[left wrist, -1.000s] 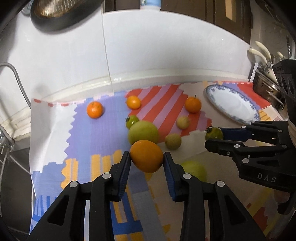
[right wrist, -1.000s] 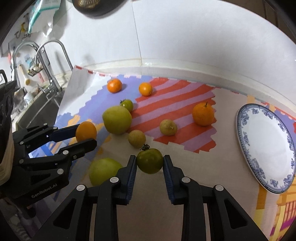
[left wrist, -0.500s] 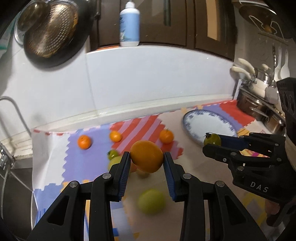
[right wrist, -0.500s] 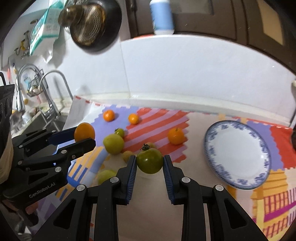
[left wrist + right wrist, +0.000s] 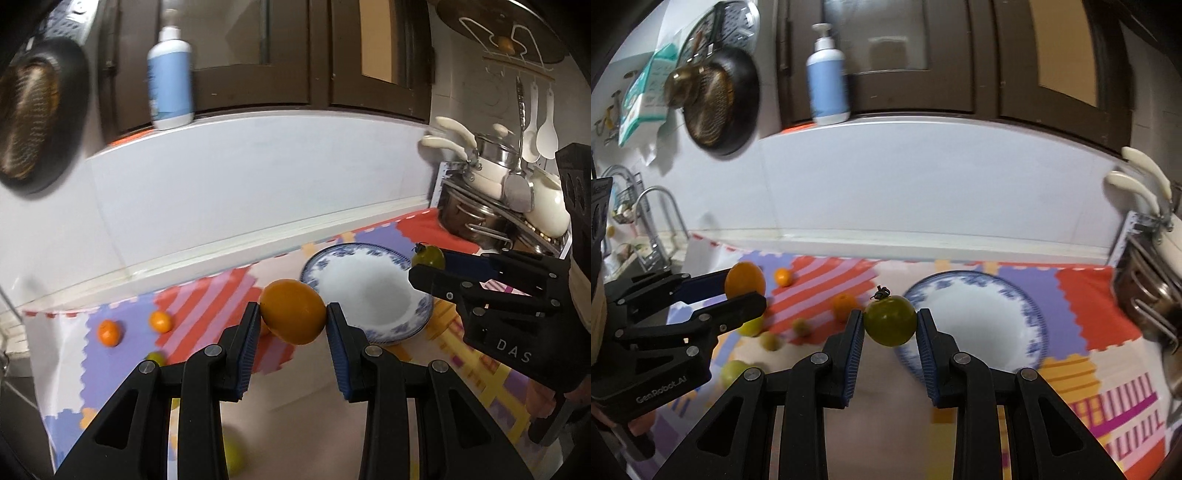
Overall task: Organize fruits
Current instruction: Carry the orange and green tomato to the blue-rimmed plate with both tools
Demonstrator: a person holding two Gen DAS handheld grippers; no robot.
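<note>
Left gripper (image 5: 291, 319) clamps one oval orange fruit (image 5: 293, 315), long axis crosswise. Right gripper (image 5: 890, 325) clamps one round green tomato (image 5: 890, 319), stem up. Both over blue-rimmed white plate (image 5: 1030, 314); roughly seven blurred fruits lie on the mat.

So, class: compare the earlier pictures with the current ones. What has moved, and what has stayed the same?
Both tools have risen off the mat and swung toward the plate, which now lies just beyond them. The left tool still grips the orange; the right tool still grips the green tomato. Nothing was picked up or released. The other fruit stays scattered on the mat, and the plate is empty.
</note>
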